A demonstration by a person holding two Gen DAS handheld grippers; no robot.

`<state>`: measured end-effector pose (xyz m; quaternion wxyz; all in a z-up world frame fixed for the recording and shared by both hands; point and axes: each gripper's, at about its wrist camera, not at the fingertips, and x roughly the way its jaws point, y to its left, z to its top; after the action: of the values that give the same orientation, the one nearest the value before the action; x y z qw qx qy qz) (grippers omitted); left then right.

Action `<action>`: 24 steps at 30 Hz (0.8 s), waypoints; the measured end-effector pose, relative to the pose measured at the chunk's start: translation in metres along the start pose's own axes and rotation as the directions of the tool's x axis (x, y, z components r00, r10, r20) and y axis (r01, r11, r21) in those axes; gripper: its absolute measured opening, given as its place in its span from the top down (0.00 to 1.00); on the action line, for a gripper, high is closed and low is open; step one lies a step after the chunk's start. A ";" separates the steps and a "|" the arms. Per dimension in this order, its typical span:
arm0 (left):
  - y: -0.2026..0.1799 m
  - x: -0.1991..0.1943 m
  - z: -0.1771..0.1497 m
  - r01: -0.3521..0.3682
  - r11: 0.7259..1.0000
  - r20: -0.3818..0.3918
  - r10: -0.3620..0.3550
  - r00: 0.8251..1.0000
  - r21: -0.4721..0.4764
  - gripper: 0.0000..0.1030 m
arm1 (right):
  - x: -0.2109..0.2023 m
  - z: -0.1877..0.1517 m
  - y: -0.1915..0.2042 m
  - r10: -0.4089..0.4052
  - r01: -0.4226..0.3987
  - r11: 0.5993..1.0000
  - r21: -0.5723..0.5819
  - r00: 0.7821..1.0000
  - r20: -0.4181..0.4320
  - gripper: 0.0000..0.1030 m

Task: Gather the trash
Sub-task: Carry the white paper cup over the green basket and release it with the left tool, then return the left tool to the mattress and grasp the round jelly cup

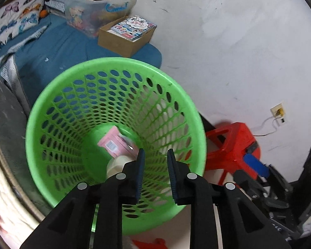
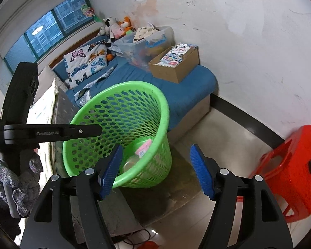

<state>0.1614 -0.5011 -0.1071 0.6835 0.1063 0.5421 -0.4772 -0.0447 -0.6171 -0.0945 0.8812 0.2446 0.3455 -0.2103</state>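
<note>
Left wrist view: the left gripper [image 1: 155, 153] hangs over the green basket [image 1: 51, 108], fingers slightly apart and empty; the pink packet [image 1: 112, 143] and a pale bottle [image 1: 117, 164] lie at its bottom. The right gripper [image 2: 156, 148] is half open, holding nothing. The tilted basket could tip if a finger catches its rim.

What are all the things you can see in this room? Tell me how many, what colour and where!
basket: one, green, on the floor by the bed
packet: one, pink, at the basket's bottom
cup: one, whitish, beside the packet in the basket
stool: one, red, right of the basket
cardboard box: one, brown, on the bed, books inside
storage tub: one, clear, behind the cardboard box
pillow: one, white with butterflies, on the bed
plush toys: several, mixed colours, under the window
left gripper: one, black, jaws apart over the basket, holding nothing
right gripper: one, black with blue pads, jaws open, holding nothing
gloved hand: one, grey, holding the left gripper
</note>
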 end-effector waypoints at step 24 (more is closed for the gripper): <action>0.038 -0.178 -0.108 -0.110 0.993 0.324 0.120 0.938 -0.047 0.76 | -0.025 -0.015 0.104 0.154 -0.156 0.968 -0.196 0.988 -0.024 0.31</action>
<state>0.1292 -0.3139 -0.0138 0.7919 0.0475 0.4211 -0.4398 -0.0129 -0.5206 -0.0563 0.9134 0.1831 0.3483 -0.1045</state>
